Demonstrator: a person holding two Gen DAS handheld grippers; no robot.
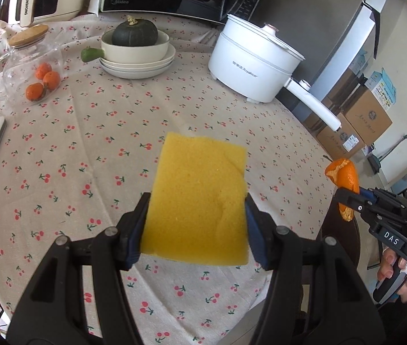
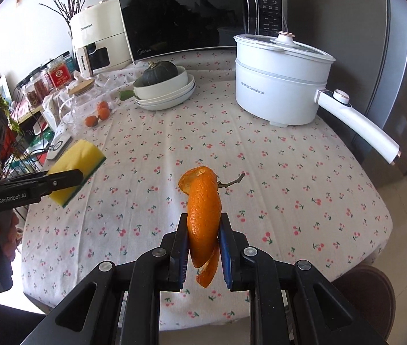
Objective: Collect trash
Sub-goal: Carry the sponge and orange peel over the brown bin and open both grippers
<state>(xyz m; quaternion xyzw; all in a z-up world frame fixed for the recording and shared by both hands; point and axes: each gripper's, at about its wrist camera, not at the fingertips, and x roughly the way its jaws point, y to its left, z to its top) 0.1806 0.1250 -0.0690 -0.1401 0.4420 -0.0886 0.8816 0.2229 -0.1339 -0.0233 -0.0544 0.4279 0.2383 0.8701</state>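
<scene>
My left gripper [image 1: 196, 201] is shut on a yellow sponge [image 1: 197, 198] with a green underside, held in the air above the cherry-print tablecloth [image 1: 88, 149]. The right wrist view shows that sponge [image 2: 79, 164] and the left gripper [image 2: 72, 179] at the left, with a hand on its handle. My right gripper [image 2: 203, 221] is shut on a curled strip of orange peel [image 2: 203, 215] that hangs between its blue pads, over the table. In the left wrist view the peel [image 1: 345, 178] and the right gripper [image 1: 347, 195] are past the table's right edge.
At the back stand a white electric pot [image 2: 281, 83] with a long handle, stacked bowls [image 2: 166, 92] holding a dark squash, a glass jar [image 1: 28, 60] with small oranges, a microwave [image 2: 192, 17] and a white appliance [image 2: 97, 37]. A small twig [image 2: 232, 182] lies on the cloth. A dark stool [image 2: 367, 296] stands below right.
</scene>
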